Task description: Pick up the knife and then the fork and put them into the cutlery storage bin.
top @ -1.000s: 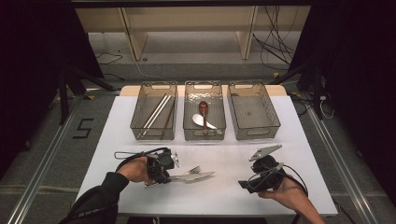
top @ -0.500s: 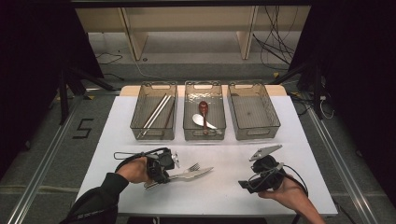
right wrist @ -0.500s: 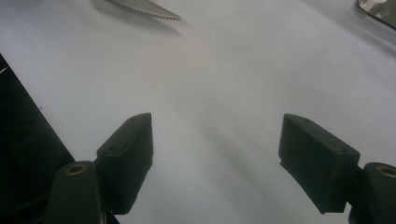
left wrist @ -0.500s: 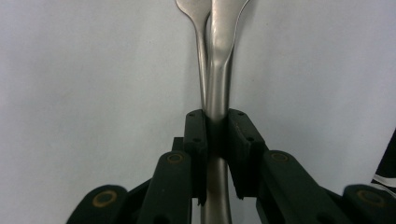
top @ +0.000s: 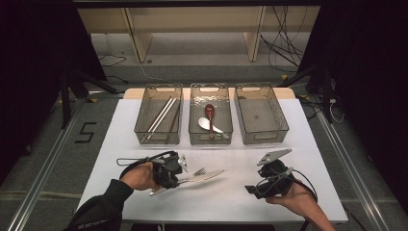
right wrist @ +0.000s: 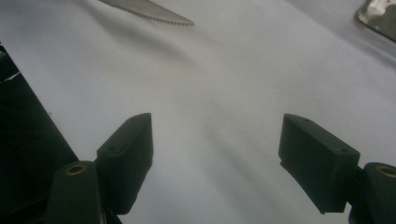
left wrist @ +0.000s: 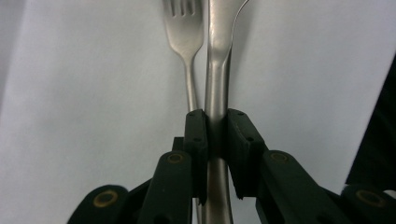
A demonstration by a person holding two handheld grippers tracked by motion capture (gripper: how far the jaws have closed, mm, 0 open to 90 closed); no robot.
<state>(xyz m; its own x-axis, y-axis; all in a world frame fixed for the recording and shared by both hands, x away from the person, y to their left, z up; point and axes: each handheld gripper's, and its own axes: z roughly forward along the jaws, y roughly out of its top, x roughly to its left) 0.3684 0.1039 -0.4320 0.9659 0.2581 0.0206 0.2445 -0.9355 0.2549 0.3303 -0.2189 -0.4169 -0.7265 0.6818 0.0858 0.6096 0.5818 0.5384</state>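
Note:
A steel knife (top: 208, 175) (left wrist: 217, 56) lies nearly flat over the white table (top: 231, 202), blade pointing right. My left gripper (top: 179, 174) (left wrist: 215, 122) is shut on its handle, the pads pressing both sides. A steel fork (top: 196, 172) (left wrist: 183, 32) lies right beside the knife, its handle passing next to one jaw; I cannot tell whether it is touched. My right gripper (top: 251, 189) (right wrist: 217, 140) rests low at the front right, open, with bare table between its pads. The knife's serrated tip (right wrist: 152, 12) shows at the top of the right gripper view.
Three clear bins stand in a row at the back. The left bin (top: 144, 126) holds long metal sticks, the middle bin (top: 210, 140) a red spoon and a white spoon, and the right bin (top: 262, 137) has nothing in it. The table's front edge lies just behind both hands.
The knife's blade end has shifted very slightly in the left gripper's hold. The right gripper has kept still.

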